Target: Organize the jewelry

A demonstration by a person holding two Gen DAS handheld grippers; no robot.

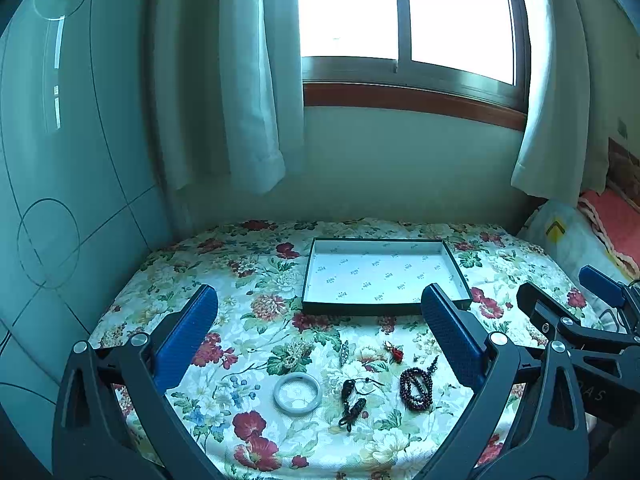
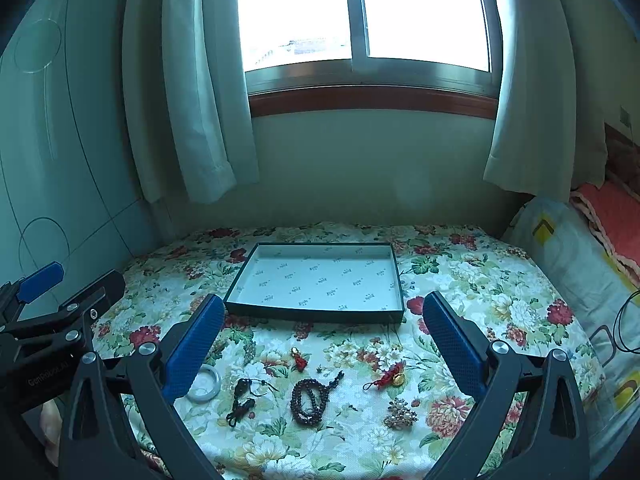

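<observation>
Lying loose on the flowered surface [image 2: 480,280], the jewelry sits in a row nearer than the empty tray [image 2: 394,276]: pale bangle [image 1: 297,396], black cord pendant [image 1: 352,402], dark bead bracelet [image 2: 310,402], red tassel charm [image 2: 387,381], pearl brooch [image 2: 400,418]. Left tongs [image 1: 318,330] and right tongs [image 2: 322,338] hover above, both spread wide and holding nothing. The bangle lies toward the left tongs, the brooch toward the right; the bead bracelet's long axis runs roughly toward the tray.
</observation>
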